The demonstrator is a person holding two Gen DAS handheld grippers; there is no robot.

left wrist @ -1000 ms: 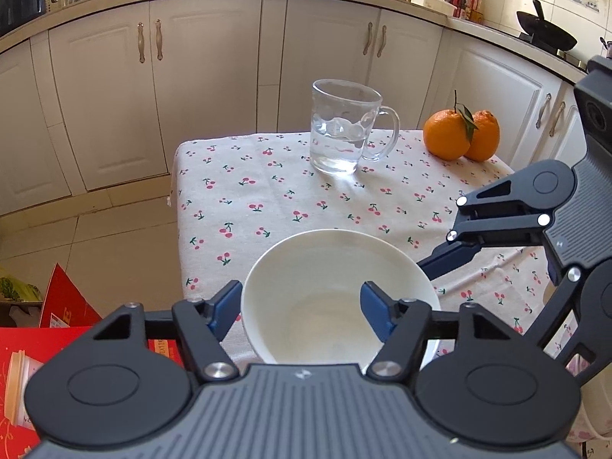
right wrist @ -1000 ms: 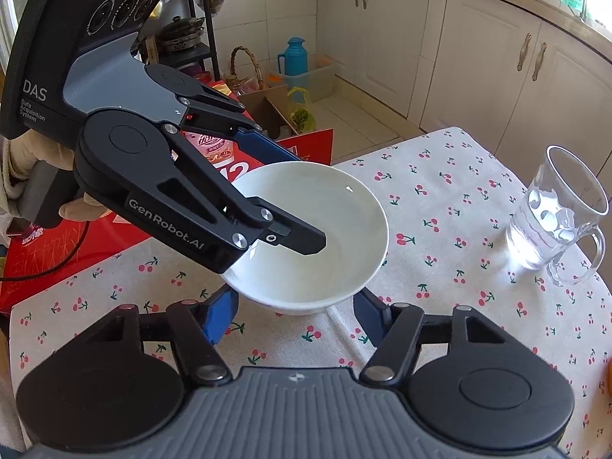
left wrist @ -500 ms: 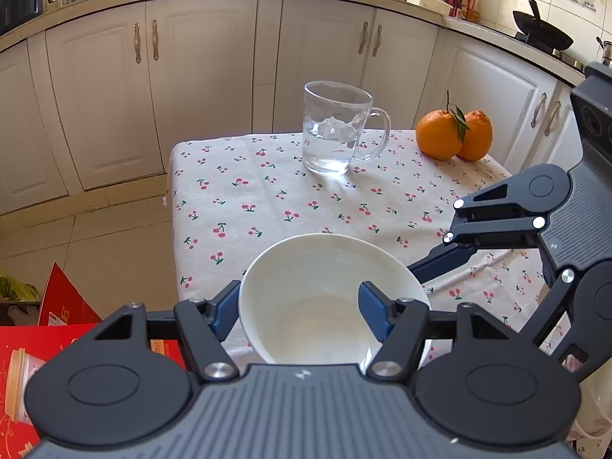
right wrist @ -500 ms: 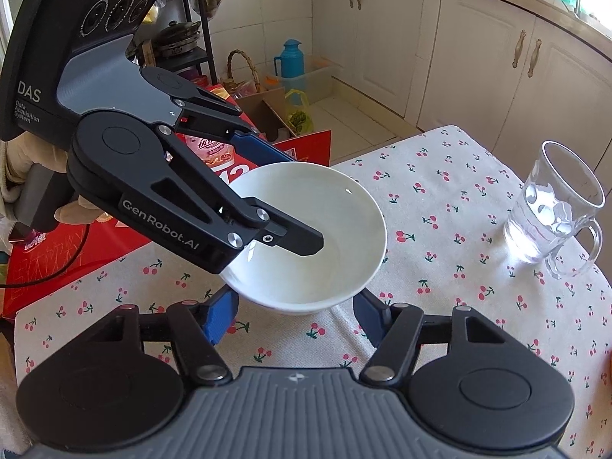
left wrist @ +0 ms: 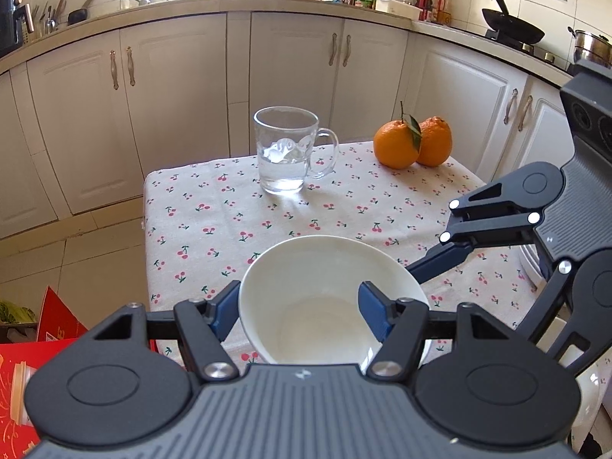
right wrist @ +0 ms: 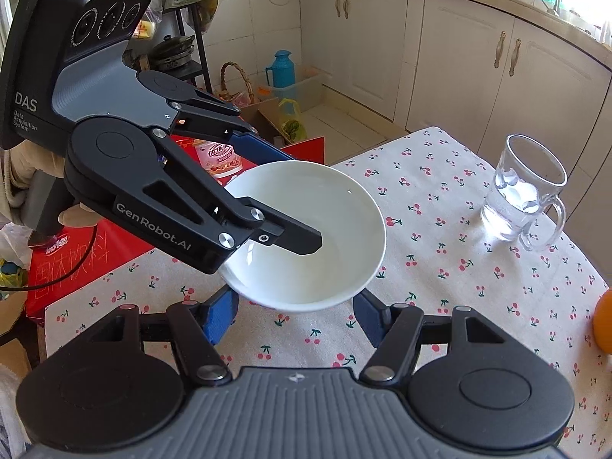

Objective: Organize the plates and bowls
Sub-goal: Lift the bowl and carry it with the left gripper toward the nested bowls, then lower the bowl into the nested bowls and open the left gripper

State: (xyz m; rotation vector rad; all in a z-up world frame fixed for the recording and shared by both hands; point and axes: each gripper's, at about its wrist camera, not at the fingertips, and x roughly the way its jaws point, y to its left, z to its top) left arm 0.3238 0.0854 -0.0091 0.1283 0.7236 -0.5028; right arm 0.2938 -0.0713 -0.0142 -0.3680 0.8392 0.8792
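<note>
A white bowl is held above the cherry-print tablecloth. My left gripper is shut on the bowl's rim, one finger inside it and one outside; the right wrist view shows this grip on the bowl. My right gripper is open, its blue fingertips just below and either side of the bowl, not touching it. In the left wrist view the right gripper's fingers reach in from the right, at the bowl's edge.
A glass mug of water stands at the table's far side, with two oranges to its right. A red carton and boxes sit on the floor beside the table. White cabinets line the walls.
The left gripper has lifted the bowl higher and drawn back a little from the mug. The right gripper has stayed open under the bowl.
</note>
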